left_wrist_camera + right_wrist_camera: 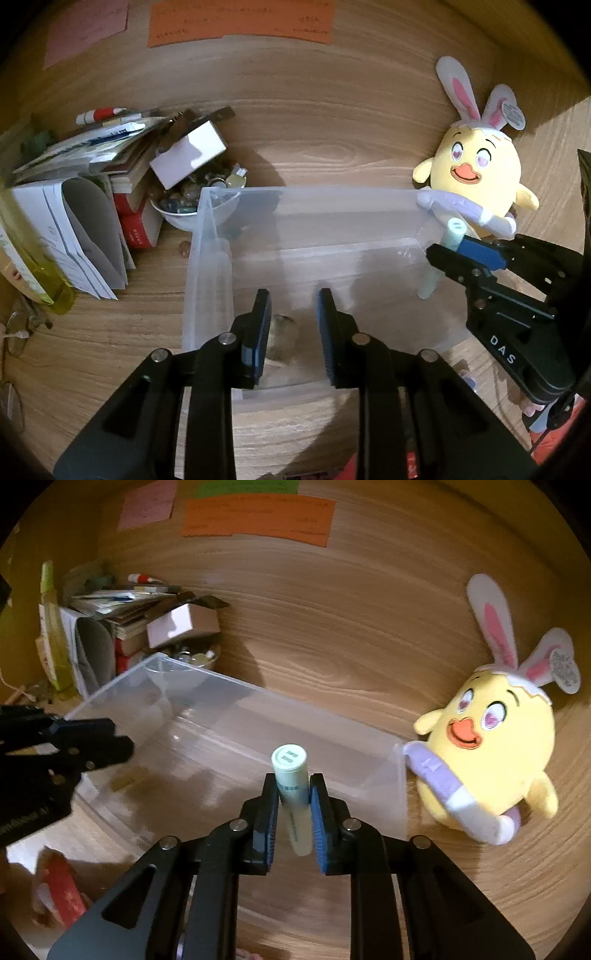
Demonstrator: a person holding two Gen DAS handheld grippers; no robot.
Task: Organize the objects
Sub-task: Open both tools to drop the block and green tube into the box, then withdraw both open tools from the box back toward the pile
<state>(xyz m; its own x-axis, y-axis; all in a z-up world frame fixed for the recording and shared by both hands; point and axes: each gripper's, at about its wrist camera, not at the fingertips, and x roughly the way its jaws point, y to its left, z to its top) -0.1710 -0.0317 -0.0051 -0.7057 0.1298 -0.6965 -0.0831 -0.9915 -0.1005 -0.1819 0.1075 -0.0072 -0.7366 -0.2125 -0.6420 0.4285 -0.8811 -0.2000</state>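
A clear plastic box [310, 190] stands on the wooden desk. My left gripper [294, 295] hangs over its near wall, open. A small brownish object [282, 334] lies low between the fingers, near the left pad; the right pad stands apart from it. My right gripper [294, 779] is shut on a pale green tube [290, 764], held upright over the box [258, 690] near its right end. From the left wrist view the right gripper [452, 245] and the tube [455, 229] show at the box's right wall. The left gripper [118, 734] appears at the left in the right wrist view.
A yellow plush chick with bunny ears [476, 173] leans at the box's right corner. Left of the box are stacked books and papers [74, 206], a white bowl of stones [184, 212] and a small white carton [188, 155]. An orange note [240, 22] hangs on the back panel.
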